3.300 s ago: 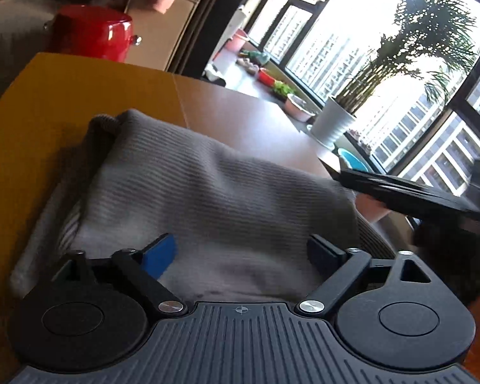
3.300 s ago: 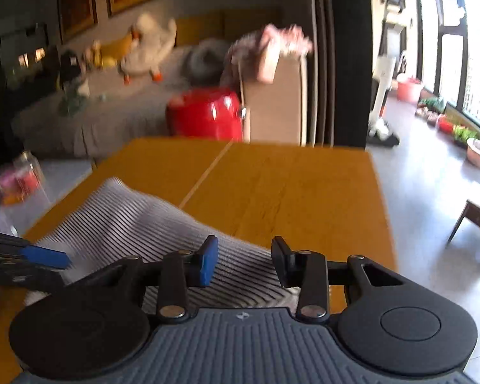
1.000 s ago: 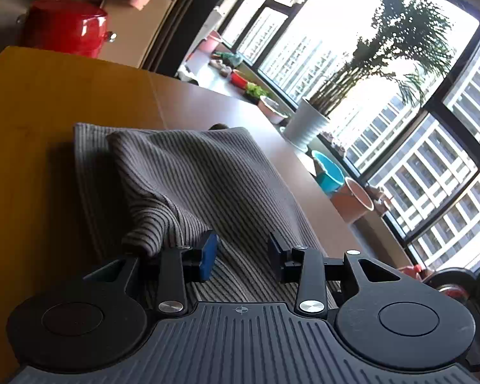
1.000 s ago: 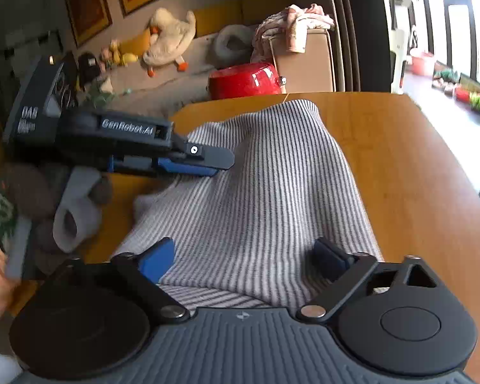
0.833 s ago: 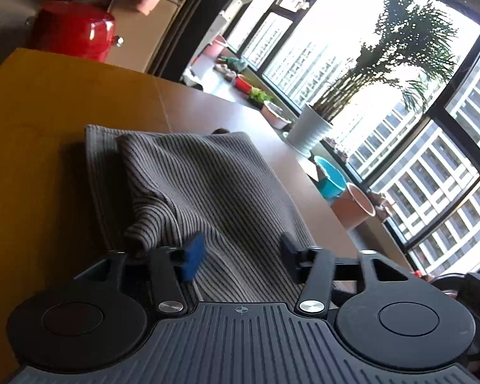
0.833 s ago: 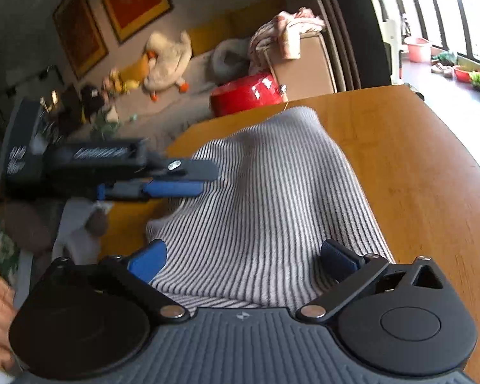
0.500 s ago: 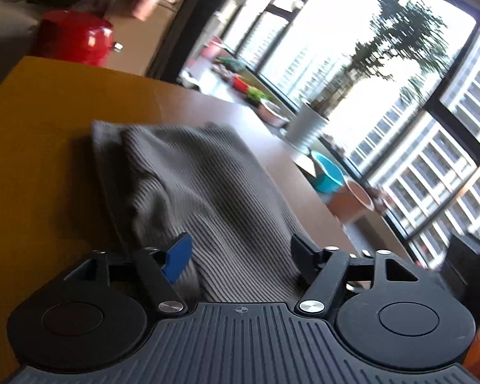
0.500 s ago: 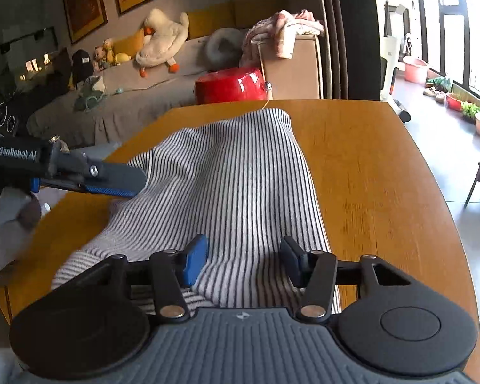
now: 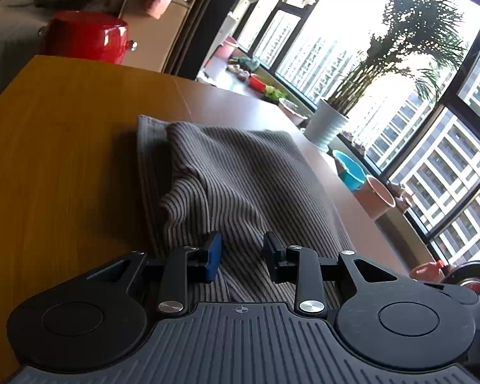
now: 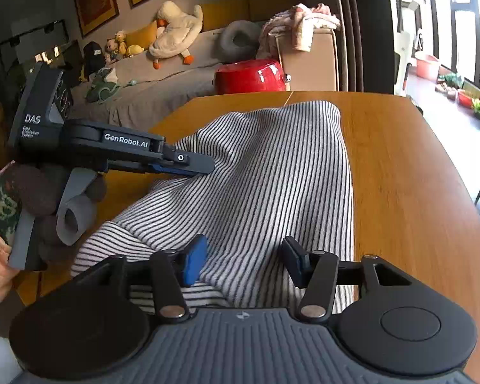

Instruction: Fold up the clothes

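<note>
A striped garment [image 10: 272,185] lies on the wooden worktop [image 10: 409,176], partly folded, one layer doubled over another along the edge away from the window [image 9: 438,73]. Its far end reaches toward the red pot [image 10: 249,75] that stands just beyond the worktop's back edge.

The left hand-held gripper [image 9: 241,252] sits low over the near end of the garment. Its fingers are a narrow gap apart with a ridge of striped cloth rising between them — whether the pads actually pinch it cannot be told from its own view. In the right wrist view the same gripper [image 10: 188,168] comes in from the side away from the window, its tips closed flat against the garment's raised edge, with a gloved hand [image 10: 32,192] on its handle.

The right hand-held gripper [image 10: 243,259] is held wide apart over the near end of the garment, cloth bulging up between its fingers but gripped by neither — the blue pad [image 10: 193,260] only borders a fold.
</note>
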A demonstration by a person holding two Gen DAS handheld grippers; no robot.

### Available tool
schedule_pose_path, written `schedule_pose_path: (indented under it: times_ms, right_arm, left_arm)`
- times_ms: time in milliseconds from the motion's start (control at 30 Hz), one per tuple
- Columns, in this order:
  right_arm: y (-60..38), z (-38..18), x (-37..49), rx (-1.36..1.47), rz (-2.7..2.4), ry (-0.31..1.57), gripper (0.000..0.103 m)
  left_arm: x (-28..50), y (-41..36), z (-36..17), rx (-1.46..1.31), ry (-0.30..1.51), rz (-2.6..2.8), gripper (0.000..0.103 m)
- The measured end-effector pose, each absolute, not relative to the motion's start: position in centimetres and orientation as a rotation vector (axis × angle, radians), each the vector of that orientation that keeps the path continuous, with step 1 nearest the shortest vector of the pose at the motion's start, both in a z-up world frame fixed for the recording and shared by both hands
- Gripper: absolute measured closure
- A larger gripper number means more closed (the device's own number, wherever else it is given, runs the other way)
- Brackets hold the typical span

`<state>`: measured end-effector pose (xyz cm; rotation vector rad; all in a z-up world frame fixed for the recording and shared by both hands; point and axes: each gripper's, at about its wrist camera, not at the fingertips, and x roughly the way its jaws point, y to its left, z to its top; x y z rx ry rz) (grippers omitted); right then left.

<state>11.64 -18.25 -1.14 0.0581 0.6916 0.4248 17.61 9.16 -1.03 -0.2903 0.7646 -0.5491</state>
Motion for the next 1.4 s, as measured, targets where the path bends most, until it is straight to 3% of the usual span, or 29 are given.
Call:
schedule_pose_path:
  times_ms: [267, 433, 600, 667, 833, 867, 900, 967, 1167, 1233, 1300, 1400]
  right_arm:
    - [-18.6, 0.6, 10.5, -0.009, 0.455, 0.623, 0.045]
    - [-18.4, -0.7, 10.2, -0.027, 0.439, 0.678, 0.044]
    - [-18.6, 1.2, 8.7, -0.087, 0.457, 0.599, 0.043]
    - [-18.3, 1.1, 8.4, -0.118, 0.461, 0.612, 0.041]
    - [-18.2, 0.5, 8.1, -0.125, 0.454, 0.644, 0.038]
    - [-17.9, 1.2, 7.6, -0.163, 0.474, 0.616, 0.037]
    - [-17.5, 2.0, 6.8, -0.203, 0.519, 0.586, 0.029]
    - [-16.5, 3.0, 5.4, -0.283, 0.625, 0.552, 0.018]
    - [-12.4, -0.5, 2.4, -0.643, 0.735, 0.505, 0.017]
    - [-11.6, -1.5, 1.6, -0.734, 0.72, 0.446, 0.02]
    - [-11.6, -1.2, 2.3, -0.672, 0.684, 0.475, 0.051]
    - [-14.5, 0.7, 6.4, -0.299, 0.666, 0.641, 0.059]
  left_arm:
    - [17.2, 9.2, -0.9, -0.29, 0.761, -0.54, 0.069]
    - [16.9, 8.7, -0.5, -0.288, 0.759, -0.533, 0.062]
    - [16.4, 8.5, -0.3, -0.273, 0.759, -0.525, 0.055]
    - [16.4, 8.6, -0.4, -0.269, 0.76, -0.508, 0.044]
    - [15.6, 10.0, 0.2, -0.265, 0.74, -0.461, 0.042]
    - [15.4, 10.3, 0.3, -0.264, 0.736, -0.452, 0.036]
    - [15.2, 10.6, 0.4, -0.263, 0.732, -0.442, 0.031]
    - [14.9, 11.1, 0.7, -0.262, 0.723, -0.423, 0.029]
    - [12.9, 12.9, 1.8, -0.255, 0.683, -0.412, 0.022]
    - [12.0, 12.9, 2.4, -0.234, 0.664, -0.444, 0.016]
    - [10.9, 12.9, 3.0, -0.199, 0.645, -0.48, 0.011]
    - [9.1, 12.4, 3.9, -0.131, 0.615, -0.547, 0.008]
